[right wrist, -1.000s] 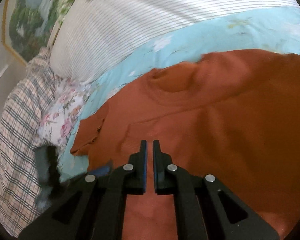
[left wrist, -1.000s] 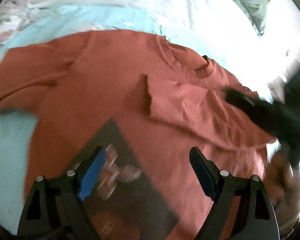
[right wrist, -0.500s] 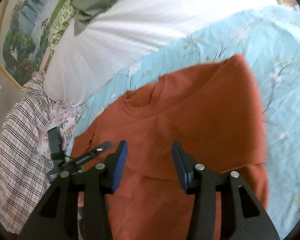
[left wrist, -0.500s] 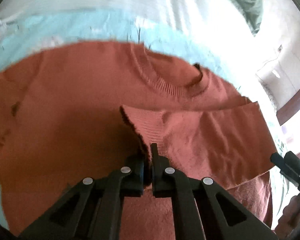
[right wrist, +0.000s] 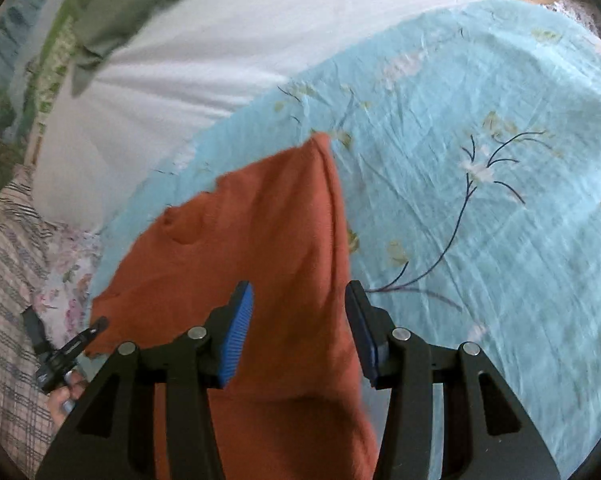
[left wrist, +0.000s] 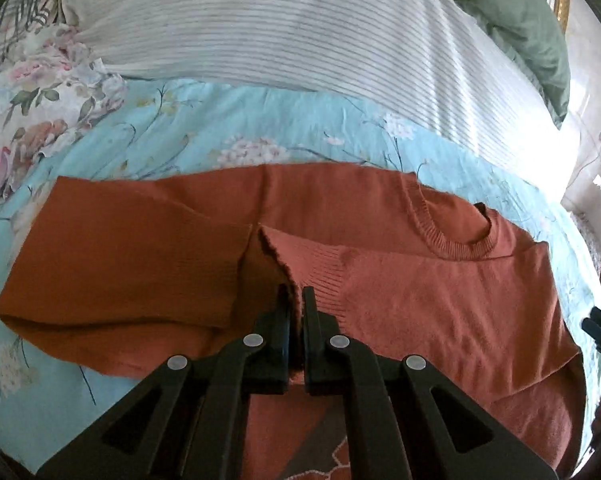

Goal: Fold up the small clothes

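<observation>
Left tongs (left wrist: 295, 304) on unlabelled sweater (left wrist: 440, 300)

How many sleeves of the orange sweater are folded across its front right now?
2. One sleeve lies folded over the left of the sweater in the left wrist view; the other sleeve crosses from the right, its cuff pinched in the left gripper.

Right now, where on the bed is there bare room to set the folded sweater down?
Bare blue floral sheet lies right of the orange sweater, beyond the right tool. A narrower strip runs between the sweater's top edge and the striped white pillow. The middle is crowded: both sleeves are folded in.
</observation>
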{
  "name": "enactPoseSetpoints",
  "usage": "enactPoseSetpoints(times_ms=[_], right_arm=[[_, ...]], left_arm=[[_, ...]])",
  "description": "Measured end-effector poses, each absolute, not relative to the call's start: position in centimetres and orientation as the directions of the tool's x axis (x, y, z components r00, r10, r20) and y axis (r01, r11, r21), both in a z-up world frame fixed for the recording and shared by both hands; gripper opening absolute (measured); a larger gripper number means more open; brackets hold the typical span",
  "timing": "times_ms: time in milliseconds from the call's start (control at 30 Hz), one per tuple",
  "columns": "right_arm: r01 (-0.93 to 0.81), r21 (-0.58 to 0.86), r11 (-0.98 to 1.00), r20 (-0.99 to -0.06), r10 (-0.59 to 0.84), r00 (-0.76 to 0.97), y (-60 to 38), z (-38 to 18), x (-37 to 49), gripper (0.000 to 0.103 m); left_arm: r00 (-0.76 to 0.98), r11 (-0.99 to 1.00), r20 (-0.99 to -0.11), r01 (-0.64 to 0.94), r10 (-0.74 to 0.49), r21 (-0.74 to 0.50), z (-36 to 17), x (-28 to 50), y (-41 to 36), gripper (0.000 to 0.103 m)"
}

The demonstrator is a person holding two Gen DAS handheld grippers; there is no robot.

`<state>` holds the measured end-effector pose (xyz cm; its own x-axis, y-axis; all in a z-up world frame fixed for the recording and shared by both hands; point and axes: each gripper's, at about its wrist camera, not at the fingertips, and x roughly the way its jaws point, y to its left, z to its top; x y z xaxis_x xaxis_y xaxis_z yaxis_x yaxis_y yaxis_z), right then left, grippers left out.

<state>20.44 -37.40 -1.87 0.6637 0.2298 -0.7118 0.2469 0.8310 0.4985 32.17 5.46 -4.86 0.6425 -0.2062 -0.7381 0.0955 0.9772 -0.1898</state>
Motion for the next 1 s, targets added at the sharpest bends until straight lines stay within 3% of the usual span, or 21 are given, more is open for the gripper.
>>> enactPoseSetpoints(times_ms=[167, 200, 233, 400, 533, 667, 767, 833, 900, 1000], right_arm=[[0.244, 0.48, 0.843, -0.762, 0.262, 0.592, -37.7, -4.4, 23.3, 0.048], [0.233, 0.481, 0.845, -0.763, 0.273, 0.586, -37.6, -4.6, 23.6, 0.042], [0.222, 0.485, 0.846, -0.76, 0.282, 0.586, -37.5, -4.7, 23.8, 0.01], [0.233, 0.494, 0.838, -0.728, 0.252, 0.638, -39.8, -3.3, 22.1, 0.01], [0.267, 0.458, 0.848, -0.772, 0.231, 0.592, -39.6, -4.7, 22.7, 0.012], [0.305, 0.374, 0.876, -0.76, 0.1, 0.642, -38.6, -1.7, 21.0, 0.018], [0.188, 0.392, 0.9, -0.72, 0.173, 0.672, -35.8, -0.3, 20.4, 0.02], [0.136, 0.417, 0.899, -0.744, 0.252, 0.619, -34.2, -1.7, 20.8, 0.02], [0.18, 0.379, 0.908, -0.801, 0.224, 0.555, -34.0, -3.8, 21.1, 0.02], [0.227, 0.442, 0.868, -0.785, 0.252, 0.566, -35.3, -4.3, 20.3, 0.02]], left_arm=[[0.629, 0.979, -0.75, 0.111, -0.204, -0.173, -5.2, 31.7, 5.1, 0.003], [0.629, 0.979, -0.75, 0.111, -0.204, -0.174, -5.1, 31.7, 5.1, 0.003], [0.628, 0.978, -0.751, 0.11, -0.206, -0.176, -5.0, 31.5, 5.3, 0.003], [0.623, 0.968, -0.742, 0.144, -0.248, -0.203, -4.1, 31.2, 4.3, 0.003], [0.612, 0.966, -0.748, 0.181, -0.258, -0.185, -4.4, 31.3, 2.3, 0.003], [0.585, 0.969, -0.772, 0.16, -0.247, -0.189, -5.8, 31.8, 2.4, 0.003], [0.578, 0.969, -0.777, 0.153, -0.249, -0.197, -6.2, 31.9, 3.0, 0.003], [0.571, 0.97, -0.783, 0.142, -0.244, -0.198, -6.5, 31.9, 3.2, 0.003], [0.571, 0.972, -0.786, 0.136, -0.236, -0.194, -6.6, 31.7, 3.2, 0.004], [0.573, 0.974, -0.788, 0.12, -0.224, -0.19, -6.5, 31.0, 4.0, 0.005]])
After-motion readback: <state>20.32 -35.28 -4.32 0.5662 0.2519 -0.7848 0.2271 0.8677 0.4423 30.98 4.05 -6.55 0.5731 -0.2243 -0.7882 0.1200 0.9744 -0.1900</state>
